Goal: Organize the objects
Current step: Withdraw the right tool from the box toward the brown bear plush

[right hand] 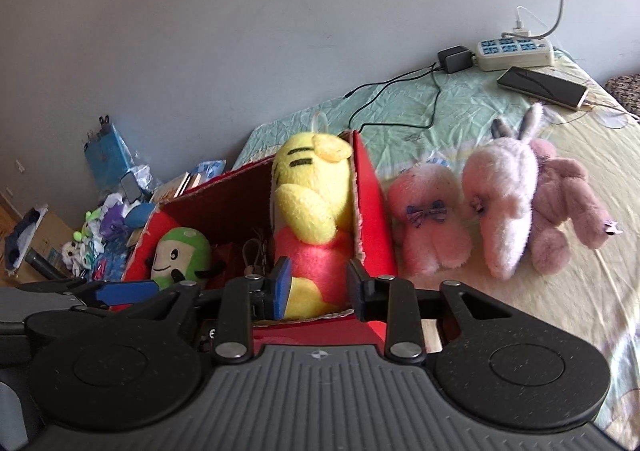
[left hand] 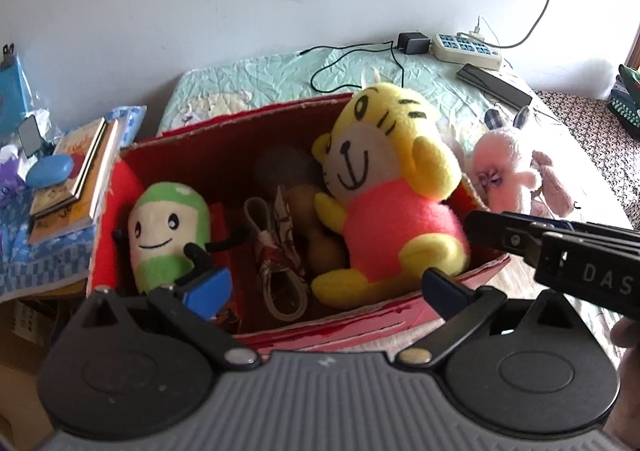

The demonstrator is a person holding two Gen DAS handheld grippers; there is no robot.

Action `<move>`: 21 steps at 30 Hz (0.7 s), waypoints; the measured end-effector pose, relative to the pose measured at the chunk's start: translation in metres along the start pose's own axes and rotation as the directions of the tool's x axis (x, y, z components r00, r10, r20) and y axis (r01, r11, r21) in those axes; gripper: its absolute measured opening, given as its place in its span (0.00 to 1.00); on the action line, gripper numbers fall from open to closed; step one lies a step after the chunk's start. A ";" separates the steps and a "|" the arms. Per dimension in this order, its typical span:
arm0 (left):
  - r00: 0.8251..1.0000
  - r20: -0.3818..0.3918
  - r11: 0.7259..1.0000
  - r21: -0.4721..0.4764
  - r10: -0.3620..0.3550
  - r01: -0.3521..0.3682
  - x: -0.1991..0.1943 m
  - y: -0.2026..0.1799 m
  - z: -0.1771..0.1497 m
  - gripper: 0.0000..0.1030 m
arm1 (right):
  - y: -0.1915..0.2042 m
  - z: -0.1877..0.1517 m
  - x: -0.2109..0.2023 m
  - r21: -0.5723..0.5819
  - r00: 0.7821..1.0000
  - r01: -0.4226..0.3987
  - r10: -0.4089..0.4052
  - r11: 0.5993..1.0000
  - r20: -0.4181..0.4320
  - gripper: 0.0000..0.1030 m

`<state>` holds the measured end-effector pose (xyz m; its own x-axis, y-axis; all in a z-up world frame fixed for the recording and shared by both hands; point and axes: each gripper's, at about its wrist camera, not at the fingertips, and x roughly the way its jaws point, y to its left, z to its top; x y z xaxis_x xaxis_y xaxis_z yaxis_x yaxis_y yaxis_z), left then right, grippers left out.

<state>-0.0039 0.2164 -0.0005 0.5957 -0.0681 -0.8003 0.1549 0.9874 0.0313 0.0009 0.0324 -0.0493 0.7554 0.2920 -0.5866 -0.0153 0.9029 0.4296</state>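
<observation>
Right gripper sits nearest, jaws apart and empty, low at the near wall of the red box, fingers either side of the yellow tiger toy without touching it as far as I can tell. Left gripper also wide open, empty, above the box's near edge. Tiger leans in the box's right end, green toy at the left end. Three pink plush toys lie on the bed beside the box's right wall; nearest one is likely next. Soft, light, squashy: pinch the body mid-torso, not the ears.
</observation>
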 end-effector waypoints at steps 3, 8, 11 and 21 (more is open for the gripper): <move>1.000 -0.002 1.000 0.002 -0.008 0.008 -0.002 -0.005 0.003 0.98 | -0.005 0.001 -0.007 0.009 1.000 0.012 -0.012 1.000 0.015 0.38; 1.000 0.002 0.999 0.031 -0.010 0.010 -0.005 -0.021 0.008 0.98 | -0.015 0.002 -0.016 0.029 0.999 0.020 -0.021 0.999 0.026 0.38; 1.000 -0.002 0.999 0.048 -0.015 0.015 -0.005 -0.032 0.012 0.98 | -0.023 0.003 -0.022 0.040 0.999 0.034 -0.035 0.999 0.031 0.38; 0.999 0.000 0.994 0.098 -0.046 0.046 -0.005 -0.079 0.022 0.98 | -0.067 0.008 -0.044 0.118 0.997 0.058 -0.063 0.991 0.039 0.38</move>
<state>-0.0019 0.1358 0.0141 0.5878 -0.1139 -0.8009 0.2587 0.9645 0.0527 -0.0265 -0.0432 -0.0466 0.7799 0.2216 -0.5853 0.1063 0.8747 0.4728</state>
